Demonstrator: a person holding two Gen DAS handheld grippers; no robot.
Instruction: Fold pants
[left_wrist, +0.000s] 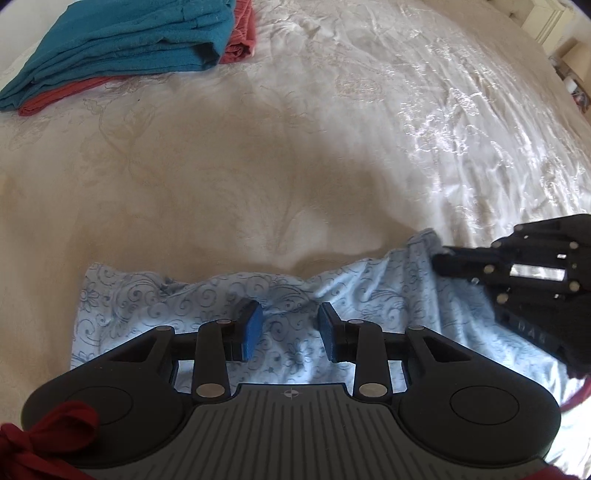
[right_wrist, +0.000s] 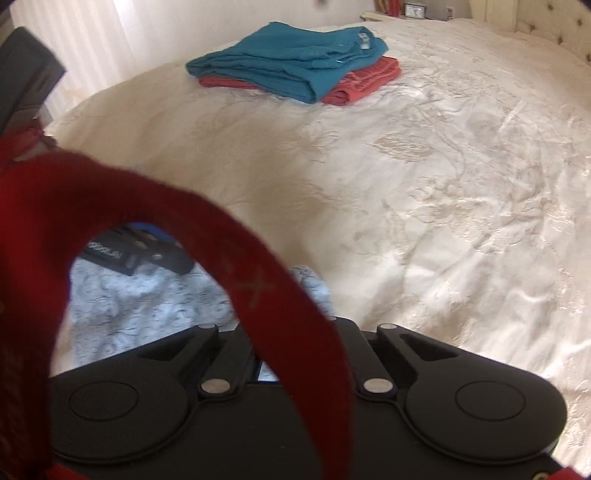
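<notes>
Pale-blue patterned pants (left_wrist: 155, 306) spread on the bed (left_wrist: 295, 147), long edge crosswise under both claws. Left claw (left_wrist: 290, 328) parted, hovering over the middle, gripping nothing. Right claw (left_wrist: 443, 262) pinched shut at the far right corner, apparently on cloth, though hard to confirm; nearer that edge for the fold. Folded clothes (right_wrist: 295, 70) well apart.
</notes>
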